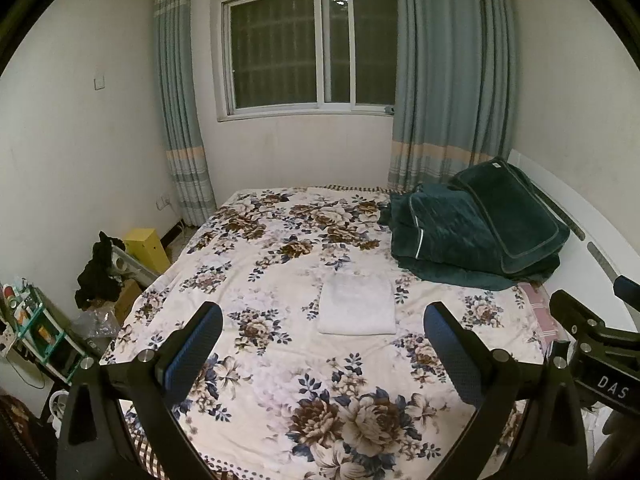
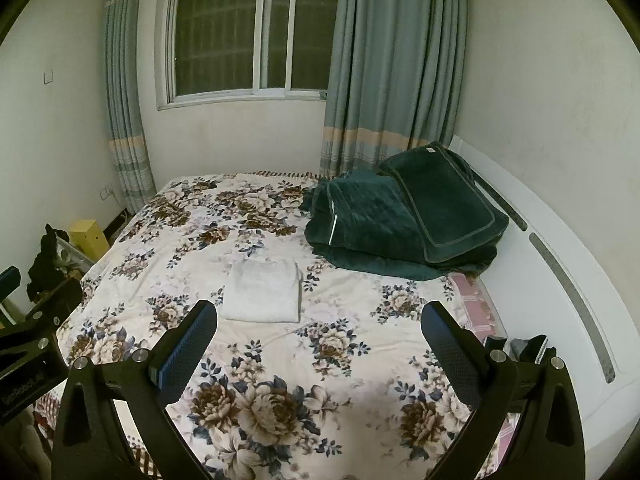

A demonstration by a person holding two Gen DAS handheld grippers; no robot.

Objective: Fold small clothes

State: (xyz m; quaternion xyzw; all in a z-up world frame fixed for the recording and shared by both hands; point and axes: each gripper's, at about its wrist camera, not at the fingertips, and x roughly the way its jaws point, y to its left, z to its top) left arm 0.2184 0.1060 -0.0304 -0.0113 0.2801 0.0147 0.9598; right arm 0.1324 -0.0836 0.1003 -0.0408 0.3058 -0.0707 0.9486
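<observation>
A white garment (image 1: 357,305) lies folded into a flat rectangle in the middle of the floral bedspread (image 1: 280,360). It also shows in the right wrist view (image 2: 262,290). My left gripper (image 1: 323,316) is open and empty, held above the near part of the bed, short of the garment. My right gripper (image 2: 319,314) is open and empty too, at about the same height, with the garment ahead and to its left. Each gripper's body shows at the edge of the other's view.
A pile of dark green blankets (image 1: 476,228) lies at the bed's far right by the white headboard (image 2: 560,264). Clutter stands on the floor left of the bed: a yellow box (image 1: 146,248), black cloth (image 1: 98,276), a green shelf (image 1: 32,332). Window and curtains are behind.
</observation>
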